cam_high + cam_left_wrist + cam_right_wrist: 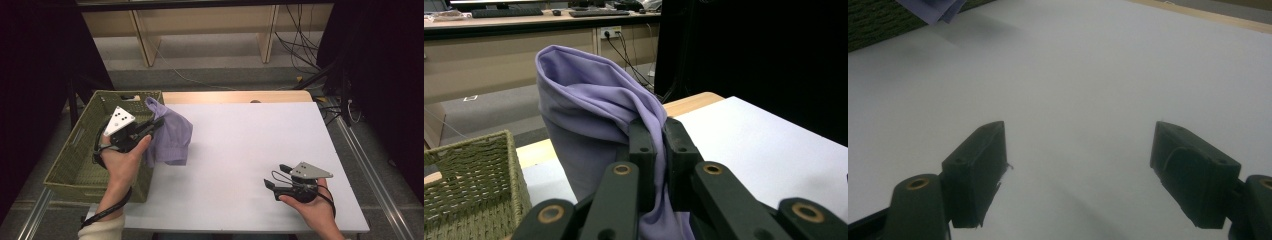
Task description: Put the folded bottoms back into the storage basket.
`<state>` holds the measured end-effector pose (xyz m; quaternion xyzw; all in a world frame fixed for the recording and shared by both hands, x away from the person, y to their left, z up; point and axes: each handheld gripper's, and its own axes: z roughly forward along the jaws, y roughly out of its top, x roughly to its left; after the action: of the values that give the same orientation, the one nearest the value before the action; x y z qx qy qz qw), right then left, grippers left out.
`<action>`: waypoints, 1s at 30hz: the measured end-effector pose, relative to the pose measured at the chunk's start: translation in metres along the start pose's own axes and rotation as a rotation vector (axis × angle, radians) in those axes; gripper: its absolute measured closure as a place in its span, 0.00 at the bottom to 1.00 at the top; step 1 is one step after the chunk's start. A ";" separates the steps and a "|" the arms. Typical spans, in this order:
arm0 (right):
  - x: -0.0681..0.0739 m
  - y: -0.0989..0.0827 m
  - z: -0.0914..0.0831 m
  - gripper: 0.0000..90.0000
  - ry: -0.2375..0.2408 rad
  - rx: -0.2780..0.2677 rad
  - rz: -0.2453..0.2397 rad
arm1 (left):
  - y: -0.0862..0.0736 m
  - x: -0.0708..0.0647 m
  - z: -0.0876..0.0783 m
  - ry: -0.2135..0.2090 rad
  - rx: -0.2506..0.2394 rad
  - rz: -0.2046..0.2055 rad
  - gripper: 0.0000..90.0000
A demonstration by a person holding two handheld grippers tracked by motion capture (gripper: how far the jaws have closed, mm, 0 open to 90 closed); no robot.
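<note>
A lilac cloth [172,132] hangs from my left gripper [156,123], which is shut on a fold of it above the right edge of the green woven basket [75,155]. In the left gripper view the cloth [589,115] bunches up over the pinched jaws, with my left gripper [658,131] closed tight on it. My right gripper [278,176] rests low over the white table [250,145] at the front right, held in a hand. Its jaws stand wide apart with nothing between them in the right gripper view, right gripper [1080,137].
The basket [469,185] sits at the table's left edge, partly off it. A wooden strip [235,96] runs along the table's far edge. Cables and shelf legs lie on the floor beyond. A corner of the cloth [933,9] shows far off.
</note>
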<state>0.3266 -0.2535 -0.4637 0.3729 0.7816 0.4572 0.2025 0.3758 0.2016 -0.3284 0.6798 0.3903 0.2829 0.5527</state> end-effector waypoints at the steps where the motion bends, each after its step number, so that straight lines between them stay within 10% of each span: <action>1: 0.000 0.000 0.000 0.26 -0.001 0.003 -0.003 | 0.000 0.001 0.000 0.000 -0.002 -0.002 0.93; 30: 0.000 0.000 0.001 0.26 0.002 0.002 -0.003 | 0.005 0.012 -0.011 0.047 -0.018 0.001 0.93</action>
<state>0.3270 -0.2530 -0.4644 0.3714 0.7828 0.4566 0.2020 0.3746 0.2168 -0.3216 0.6682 0.4003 0.3025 0.5493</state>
